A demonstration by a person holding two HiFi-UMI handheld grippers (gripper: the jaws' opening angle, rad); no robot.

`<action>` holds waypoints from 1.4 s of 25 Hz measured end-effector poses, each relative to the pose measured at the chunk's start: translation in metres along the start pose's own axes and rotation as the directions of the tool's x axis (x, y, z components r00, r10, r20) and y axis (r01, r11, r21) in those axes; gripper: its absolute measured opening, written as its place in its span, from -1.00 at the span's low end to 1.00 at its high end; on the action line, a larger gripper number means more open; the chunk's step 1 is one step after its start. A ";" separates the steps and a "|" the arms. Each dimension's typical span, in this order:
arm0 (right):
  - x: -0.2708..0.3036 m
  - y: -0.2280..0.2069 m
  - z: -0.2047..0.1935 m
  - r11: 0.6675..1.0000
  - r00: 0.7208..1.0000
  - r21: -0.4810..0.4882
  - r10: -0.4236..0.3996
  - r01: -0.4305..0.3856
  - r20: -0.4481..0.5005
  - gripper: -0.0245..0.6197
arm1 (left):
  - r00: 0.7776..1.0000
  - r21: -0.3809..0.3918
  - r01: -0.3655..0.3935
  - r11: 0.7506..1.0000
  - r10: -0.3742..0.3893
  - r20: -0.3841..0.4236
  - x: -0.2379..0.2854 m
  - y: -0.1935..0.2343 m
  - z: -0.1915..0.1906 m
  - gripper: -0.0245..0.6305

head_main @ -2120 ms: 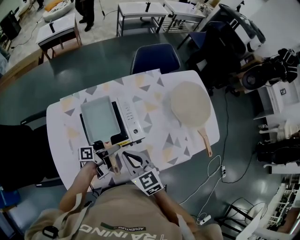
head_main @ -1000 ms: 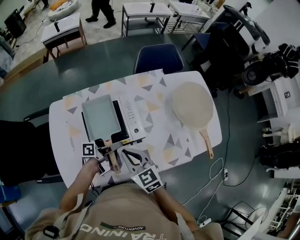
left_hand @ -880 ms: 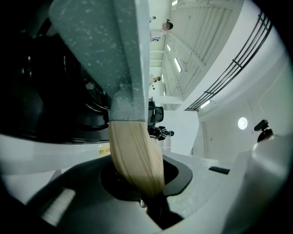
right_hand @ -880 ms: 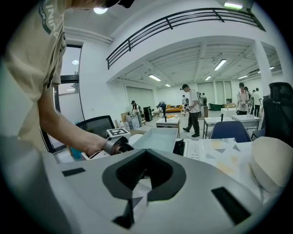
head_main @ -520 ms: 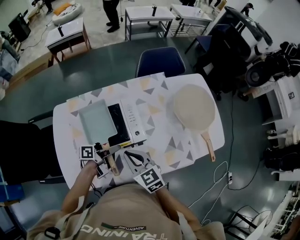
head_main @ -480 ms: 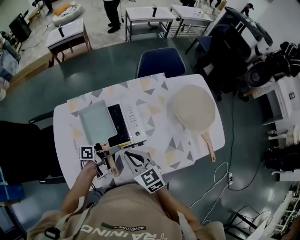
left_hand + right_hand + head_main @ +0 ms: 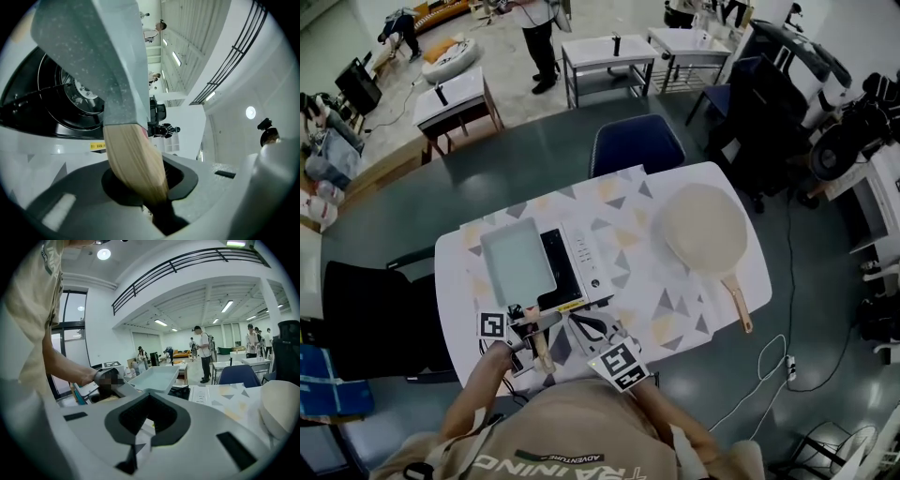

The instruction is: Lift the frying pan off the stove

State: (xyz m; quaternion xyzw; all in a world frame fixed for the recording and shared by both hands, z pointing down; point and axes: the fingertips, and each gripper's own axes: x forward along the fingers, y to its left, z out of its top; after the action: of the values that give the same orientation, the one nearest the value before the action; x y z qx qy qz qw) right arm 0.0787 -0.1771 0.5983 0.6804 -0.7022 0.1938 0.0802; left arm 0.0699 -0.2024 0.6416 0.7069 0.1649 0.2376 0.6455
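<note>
Frying pan (image 7: pixel 517 265), its wooden handle (image 7: pixel 136 159) clasped in my left gripper (image 7: pixel 528 330) as the jaws ease open, has shifted left, baring the stove (image 7: pixel 560 272): lift nearly done. My right gripper (image 7: pixel 586 325) idles closed, empty.

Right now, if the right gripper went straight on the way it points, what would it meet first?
Most likely the frying pan, which shows dead ahead of the right gripper. Depth is unclear; on a slightly lower line it would meet the near edge of the stove first.
</note>
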 end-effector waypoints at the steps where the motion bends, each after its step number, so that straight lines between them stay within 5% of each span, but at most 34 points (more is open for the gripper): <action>1: -0.001 -0.002 0.002 1.000 1.000 0.000 -0.004 0.004 0.007 -0.91 | 1.000 -0.003 0.009 1.000 -0.009 -0.003 0.001 -0.004 0.000 -0.74; 35: -0.026 -0.012 0.034 0.999 0.993 -0.026 -0.031 0.035 0.113 -0.91 | 0.996 0.128 0.046 0.991 -0.035 -0.086 -0.003 -0.079 -0.006 -0.69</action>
State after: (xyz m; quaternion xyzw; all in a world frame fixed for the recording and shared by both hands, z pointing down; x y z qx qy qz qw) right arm 0.0968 -0.1660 0.5596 0.7006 -0.6968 0.1440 0.0530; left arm 0.0701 -0.1902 0.5631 0.7333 0.2210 0.2428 0.5954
